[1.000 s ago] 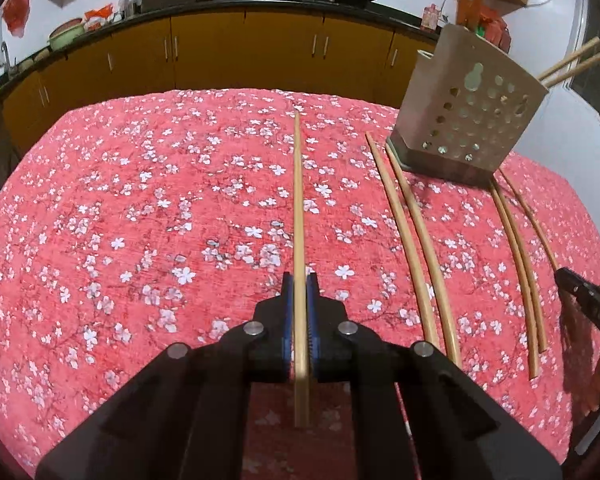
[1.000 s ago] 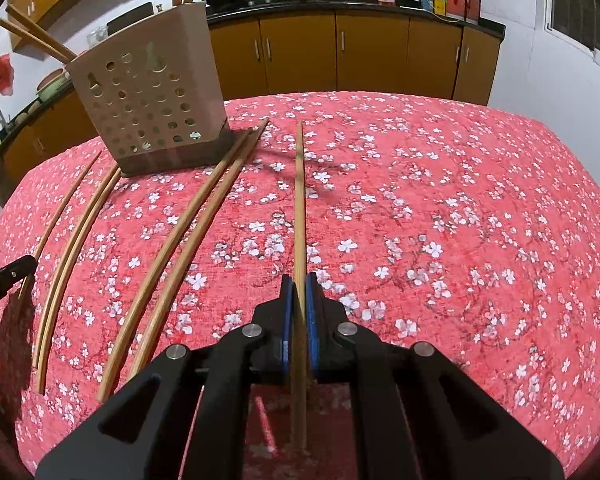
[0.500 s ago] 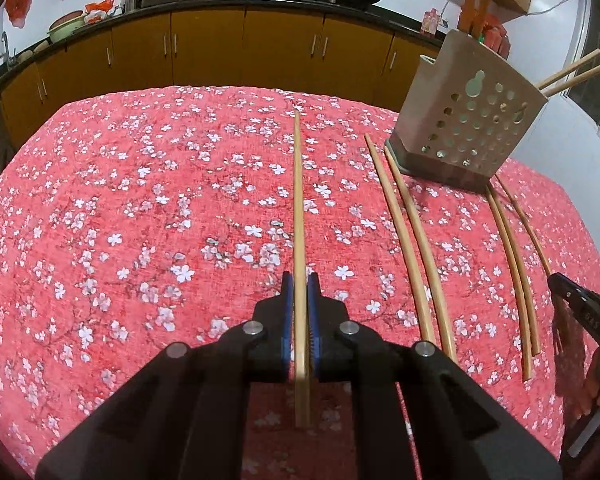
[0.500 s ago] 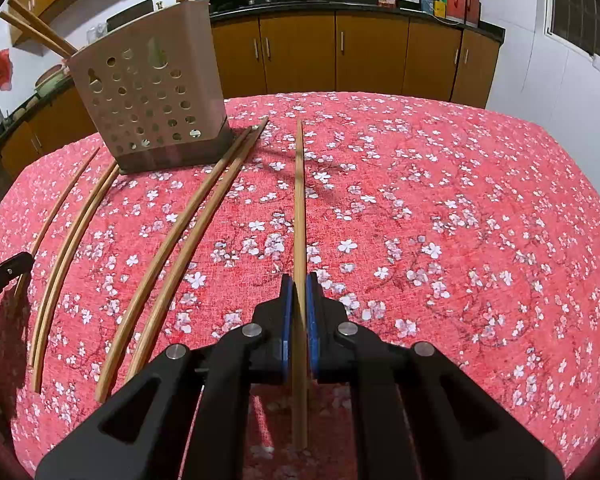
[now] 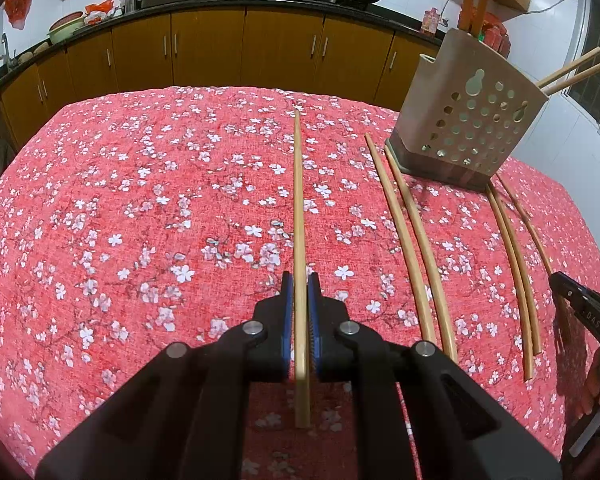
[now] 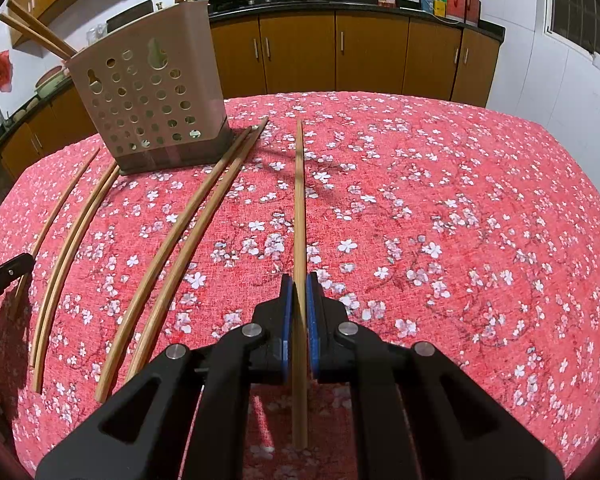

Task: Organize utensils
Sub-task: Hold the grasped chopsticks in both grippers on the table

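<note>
**Two chopsticks clamped, both claws holding steady**

While my left claw (image 5: 300,320) looks down over the red floral tablecloth (image 5: 140,208), its blue pads are pinched tight on a chopstick (image 5: 298,200) that runs straight ahead from between the fingers, butt end poking out behind them. Nothing has shifted here over the last second: same grip, same angle, the stick lifted off the cloth and pointing toward the far edge. Off to the right stands the perforated utensil holder (image 5: 468,120), chopsticks already sticking out of its top. On the cloth between me and it lie a pair of loose chopsticks (image 5: 412,240), and further right three more (image 5: 512,248). At the right edge I catch my other claw (image 5: 580,312) coming in.

Over to the right wrist view now. My right claw (image 6: 298,320) is likewise shut on its own chopstick (image 6: 299,200), held up and aimed forward. No change here either, the picture is as it was. From this side the holder (image 6: 148,100) sits up and to the left, the loose sticks (image 6: 180,240) fanned across the cloth beneath it.

So both picks look finished and neither hand has set off. My read: next comes the carry to the holder, tip each stick upright and drop it in, with five waiting on the cloth.
</note>
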The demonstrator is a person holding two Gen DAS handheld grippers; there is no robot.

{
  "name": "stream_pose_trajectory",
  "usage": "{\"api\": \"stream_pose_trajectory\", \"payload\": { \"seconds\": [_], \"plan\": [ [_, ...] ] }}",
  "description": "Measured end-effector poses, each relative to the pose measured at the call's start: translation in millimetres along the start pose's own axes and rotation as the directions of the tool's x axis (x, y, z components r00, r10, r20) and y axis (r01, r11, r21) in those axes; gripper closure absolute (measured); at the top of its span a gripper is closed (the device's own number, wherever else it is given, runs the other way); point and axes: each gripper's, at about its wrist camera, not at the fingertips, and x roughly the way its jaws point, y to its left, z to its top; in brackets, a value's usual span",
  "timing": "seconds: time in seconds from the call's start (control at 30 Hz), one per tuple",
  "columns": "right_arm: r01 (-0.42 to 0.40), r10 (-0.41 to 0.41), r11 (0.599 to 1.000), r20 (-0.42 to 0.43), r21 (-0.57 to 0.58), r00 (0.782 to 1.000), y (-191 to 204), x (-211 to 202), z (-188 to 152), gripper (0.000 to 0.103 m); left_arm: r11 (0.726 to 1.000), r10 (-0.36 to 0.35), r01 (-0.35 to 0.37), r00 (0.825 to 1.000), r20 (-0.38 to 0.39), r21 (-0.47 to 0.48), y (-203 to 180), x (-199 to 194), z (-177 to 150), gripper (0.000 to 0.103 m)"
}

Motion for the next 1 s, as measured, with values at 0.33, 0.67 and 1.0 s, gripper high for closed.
{"api": "stream_pose_trajectory", "payload": {
  "seconds": [0.33, 0.67, 1.0],
  "plan": [
    [0.0, 0.0, 1.0, 0.0, 0.001, 1.0, 0.2, -0.1, 0.3, 0.095, 1.0, 0.0, 0.0, 1.0, 0.0, 0.0, -0.4, 0.0, 0.0, 0.093],
    [-0.008, 0.008, 1.0, -0.001, 0.008, 1.0, -0.8, 0.0, 0.5, 0.095, 1.0, 0.0, 0.0, 1.0, 0.0, -0.001, 0.2, -0.4, -0.2, 0.093],
    [-0.004, 0.004, 1.0, -0.001, 0.009, 1.0, -0.1, -0.4, 0.6, 0.095, 1.0, 0.006, -0.006, 1.0, -0.001, 0.002, -1.2, -0.9, -0.9, 0.093]
  ]
}}
